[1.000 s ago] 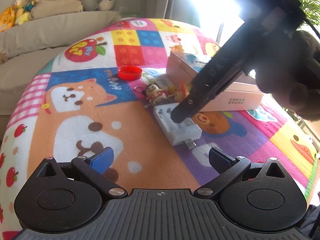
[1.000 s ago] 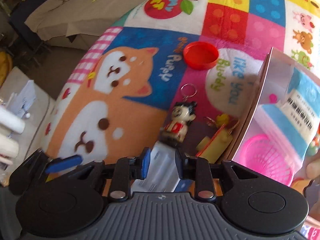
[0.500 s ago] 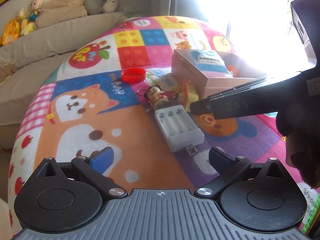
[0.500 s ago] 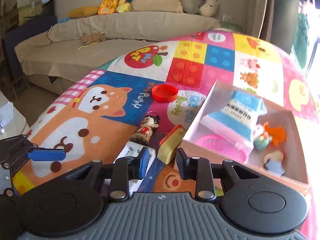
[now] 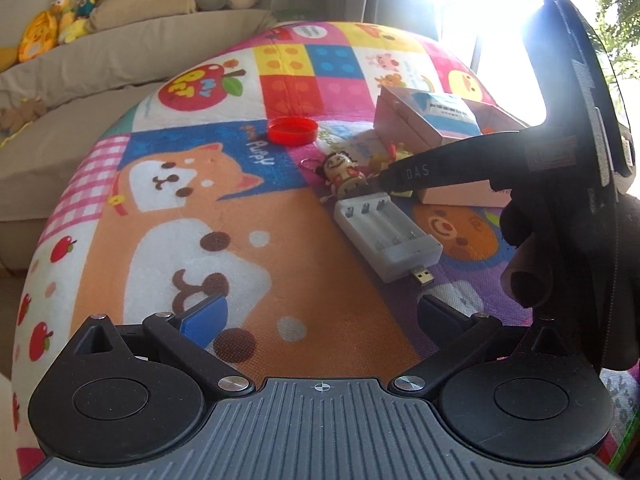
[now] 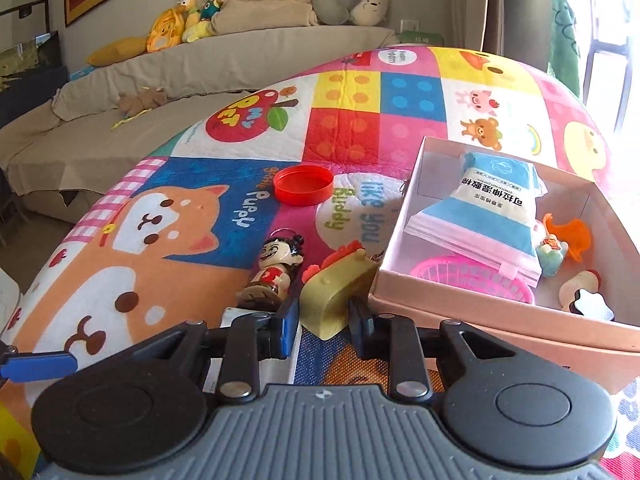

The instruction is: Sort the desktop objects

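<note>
My left gripper (image 5: pixel 320 316) is open above the mat, nothing between its blue pads. Ahead of it lies a white battery charger (image 5: pixel 388 236) with a USB plug. Past that are a doll keychain (image 5: pixel 344 172), a yellow toy (image 5: pixel 394 152) and a red lid (image 5: pixel 292 130). My right gripper (image 6: pixel 324 320) is low beside the pink box (image 6: pixel 400 240), its jaws closing to their narrowest. The near corner of the yellow toy (image 6: pixel 336 288) shows in the slit; I cannot tell whether the pads touch it. The doll keychain (image 6: pixel 276 268) stands just left.
The pink box holds a blue wipes packet (image 6: pixel 484 208), a pink basket (image 6: pixel 472 276) and small figures. The red lid (image 6: pixel 304 186) lies farther back. A person's gloved hand (image 5: pixel 560 260) holds the right gripper. A sofa (image 6: pixel 200 76) with plush toys is behind.
The right gripper sank and levelled out, swinging from over the charger to the yellow toy beside the box. Its narrow finger gap looks the same. The left gripper barely moved.
</note>
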`<control>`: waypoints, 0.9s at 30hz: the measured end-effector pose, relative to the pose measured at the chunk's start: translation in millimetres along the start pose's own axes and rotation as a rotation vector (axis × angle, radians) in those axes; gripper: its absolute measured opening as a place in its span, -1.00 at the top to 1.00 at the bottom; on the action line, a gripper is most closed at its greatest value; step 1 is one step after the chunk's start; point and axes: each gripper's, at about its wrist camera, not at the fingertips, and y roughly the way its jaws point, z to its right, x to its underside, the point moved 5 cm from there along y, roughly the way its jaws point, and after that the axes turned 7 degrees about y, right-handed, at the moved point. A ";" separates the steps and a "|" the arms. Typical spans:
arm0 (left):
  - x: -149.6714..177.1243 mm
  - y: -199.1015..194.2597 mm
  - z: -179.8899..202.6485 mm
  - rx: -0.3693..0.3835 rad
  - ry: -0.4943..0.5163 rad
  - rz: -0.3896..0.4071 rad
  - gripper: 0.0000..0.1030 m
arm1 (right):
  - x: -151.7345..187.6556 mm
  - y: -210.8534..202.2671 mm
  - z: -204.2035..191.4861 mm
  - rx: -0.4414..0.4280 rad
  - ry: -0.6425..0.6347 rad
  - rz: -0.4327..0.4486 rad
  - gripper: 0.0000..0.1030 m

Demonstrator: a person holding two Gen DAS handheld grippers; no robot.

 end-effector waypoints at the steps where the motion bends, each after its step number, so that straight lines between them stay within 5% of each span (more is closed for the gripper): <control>1: 0.7 -0.2 -0.7 -0.001 -0.003 0.000 -1.00 | -1.4 2.5 -0.1 0.015 0.003 -0.005 0.49; 7: 3.7 2.8 -1.0 0.002 -0.011 -0.009 -1.00 | -7.9 10.5 -4.3 0.023 0.050 -0.013 0.18; 11: 4.0 0.7 -3.0 -0.007 -0.017 -0.009 -1.00 | -11.3 15.3 -4.9 0.069 0.046 0.003 0.43; 18: 4.1 -4.0 -5.8 -0.022 -0.021 -0.017 -1.00 | -6.2 -46.2 9.3 -0.151 0.019 0.031 0.50; 23: -2.6 -1.2 10.7 0.018 0.009 -0.012 -1.00 | 11.1 -92.1 53.7 -0.303 0.093 -0.062 0.50; 27: -12.0 10.5 29.2 0.061 0.058 -0.007 -1.00 | 33.2 -101.2 105.7 -0.319 0.210 -0.133 0.50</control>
